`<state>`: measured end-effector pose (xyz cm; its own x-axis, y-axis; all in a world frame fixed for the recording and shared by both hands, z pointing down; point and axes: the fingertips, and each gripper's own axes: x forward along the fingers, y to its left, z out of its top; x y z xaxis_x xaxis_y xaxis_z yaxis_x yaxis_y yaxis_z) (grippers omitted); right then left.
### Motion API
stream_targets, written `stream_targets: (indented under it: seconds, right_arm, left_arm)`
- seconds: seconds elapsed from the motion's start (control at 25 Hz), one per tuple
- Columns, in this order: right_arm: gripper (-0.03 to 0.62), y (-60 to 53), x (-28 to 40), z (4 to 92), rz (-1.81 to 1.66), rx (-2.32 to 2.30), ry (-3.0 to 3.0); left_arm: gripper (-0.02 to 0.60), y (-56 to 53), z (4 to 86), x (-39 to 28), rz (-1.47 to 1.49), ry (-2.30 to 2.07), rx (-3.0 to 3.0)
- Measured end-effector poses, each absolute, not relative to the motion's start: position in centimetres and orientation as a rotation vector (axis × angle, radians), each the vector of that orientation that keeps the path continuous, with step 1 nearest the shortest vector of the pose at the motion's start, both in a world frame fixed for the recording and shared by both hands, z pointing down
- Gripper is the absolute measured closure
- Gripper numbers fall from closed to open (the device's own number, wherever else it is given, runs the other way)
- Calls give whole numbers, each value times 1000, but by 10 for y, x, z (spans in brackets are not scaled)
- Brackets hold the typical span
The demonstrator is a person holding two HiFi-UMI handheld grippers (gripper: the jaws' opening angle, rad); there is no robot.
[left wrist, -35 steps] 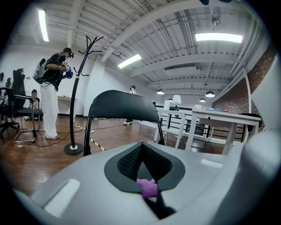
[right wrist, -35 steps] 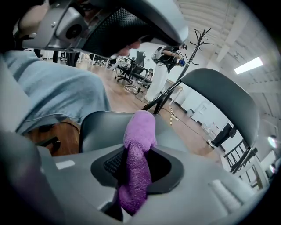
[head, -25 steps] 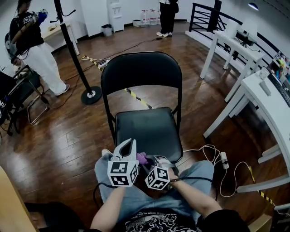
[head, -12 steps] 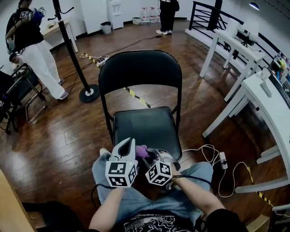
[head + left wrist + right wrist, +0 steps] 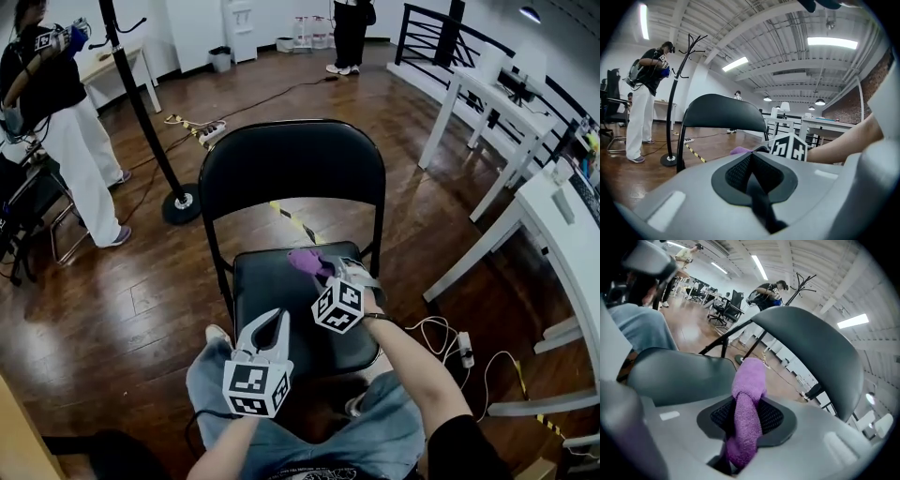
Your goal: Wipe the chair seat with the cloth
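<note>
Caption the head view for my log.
Right gripper holds purple cloth at chair seat rear; left gripper shut and empty.

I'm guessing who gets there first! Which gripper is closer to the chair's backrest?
Right. The right gripper, holding the purple cloth, is over the rear of the seat, just before the backrest. The left gripper, shut and empty, is at its front edge.

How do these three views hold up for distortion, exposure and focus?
Head view: sharp and evenly lit, mild wide-angle bend. Left gripper view: heavy fisheye, black corners, ceiling light blown out. Right gripper view: same fisheye; purple cloth in the right claw crisp, far background softer.
</note>
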<state>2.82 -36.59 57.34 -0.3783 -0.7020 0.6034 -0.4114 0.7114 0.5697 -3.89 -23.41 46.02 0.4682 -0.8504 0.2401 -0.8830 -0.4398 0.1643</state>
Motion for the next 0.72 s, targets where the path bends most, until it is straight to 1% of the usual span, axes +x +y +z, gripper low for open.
stream_targets:
  seconds: [0.4,0.72]
  right_arm:
    - [500,-444,54,642,-297,845,-1919]
    - [500,-440,61,658,-310,803,-1881]
  left_arm:
    - [577,-259,475,-47,241,-1478,2440]
    - [577,-265,486,-47,276,-1477,2422]
